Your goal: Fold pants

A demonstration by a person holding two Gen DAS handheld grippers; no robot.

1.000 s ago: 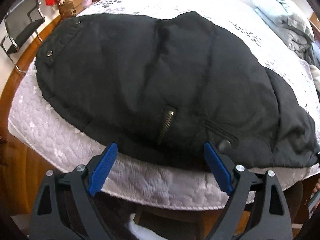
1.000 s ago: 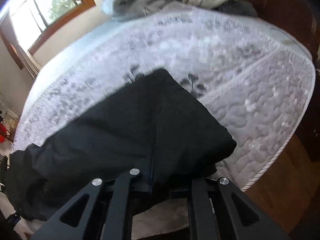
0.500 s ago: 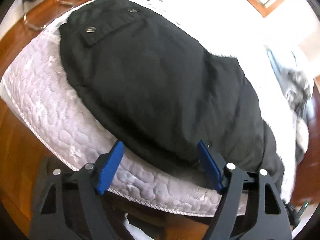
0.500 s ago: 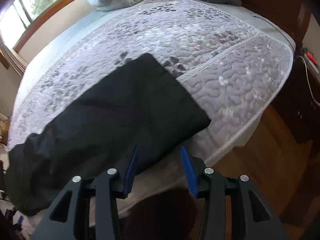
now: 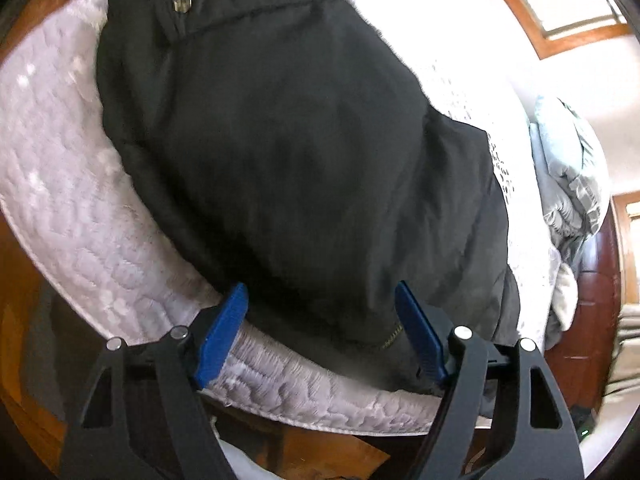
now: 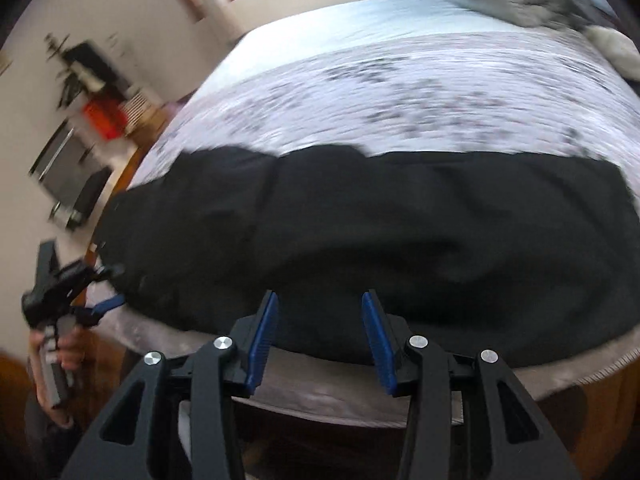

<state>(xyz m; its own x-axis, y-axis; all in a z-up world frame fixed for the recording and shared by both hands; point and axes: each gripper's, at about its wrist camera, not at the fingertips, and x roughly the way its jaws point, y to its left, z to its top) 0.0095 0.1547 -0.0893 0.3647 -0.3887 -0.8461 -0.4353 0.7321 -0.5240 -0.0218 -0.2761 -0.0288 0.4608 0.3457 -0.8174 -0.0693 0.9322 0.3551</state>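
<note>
Nearest the left camera, the left hand-held gripper [image 5: 320,334] stands wide, its blue pads either side of the near edge of the pants [image 5: 288,152] but pressing on nothing. The zipper [image 5: 390,338] sits just by its right pad; closing there could snag metal instead of cloth, or pinch only the top layer so the fold comes up lopsided.

The right hand-held gripper [image 6: 318,338] is about half open and empty, over the same near edge further along the pants [image 6: 380,240]. Its view is smeared (a fast swing, by the look of it), so a grab made now would likely land off the hem.

The pants lie lengthwise along the near side of the bed [image 5: 68,184], close to the drop. A pull toward the near side could drag them off, and the quilt [image 6: 400,92] could bunch into either grip. Bedding [image 5: 572,176] is heaped at the far end.
</note>
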